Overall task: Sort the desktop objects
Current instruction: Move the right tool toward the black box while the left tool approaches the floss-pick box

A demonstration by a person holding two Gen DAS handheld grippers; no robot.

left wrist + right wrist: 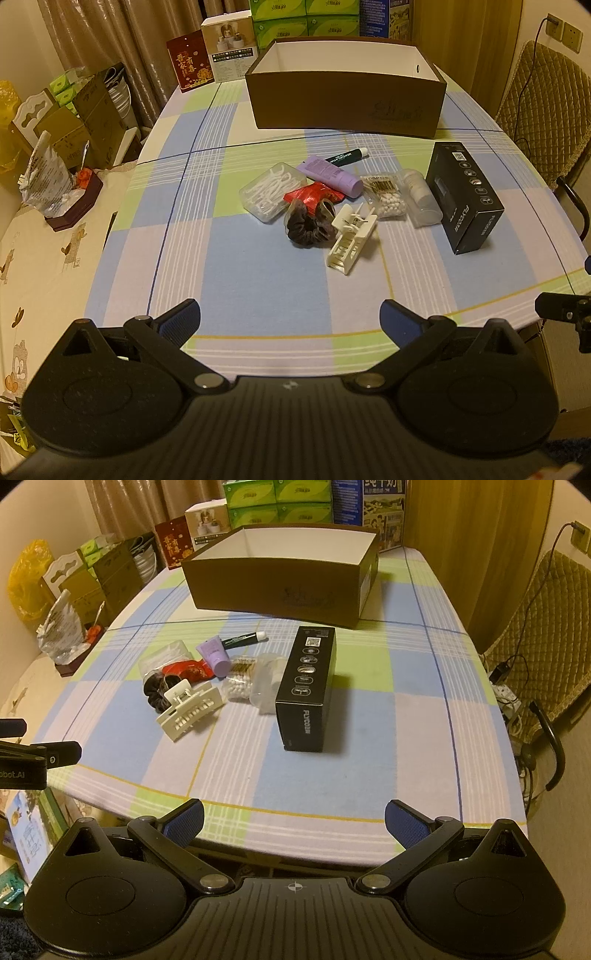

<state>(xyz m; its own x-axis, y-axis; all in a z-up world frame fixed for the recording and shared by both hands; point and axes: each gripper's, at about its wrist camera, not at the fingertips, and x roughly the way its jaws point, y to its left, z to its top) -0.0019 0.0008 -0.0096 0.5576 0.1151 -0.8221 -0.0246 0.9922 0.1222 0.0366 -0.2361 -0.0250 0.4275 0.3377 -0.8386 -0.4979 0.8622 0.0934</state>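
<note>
Hovering at the near table edge, left gripper [290, 317] and right gripper [293, 818] are gaping fully, holding nothing. Clutter is lying mid-table: black carton [308, 686], hair clip [352, 236], scrunchie [308, 225], purple tube [334, 175]. Brown box [347, 103] is sitting behind, seemingly awaiting them.

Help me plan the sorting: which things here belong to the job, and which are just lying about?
Job: brown box, black carton, cream hair clip, scrunchie, purple tube, cotton swabs, floss picks.
Lying about: tissue packs, red card, quilted chair.
</note>
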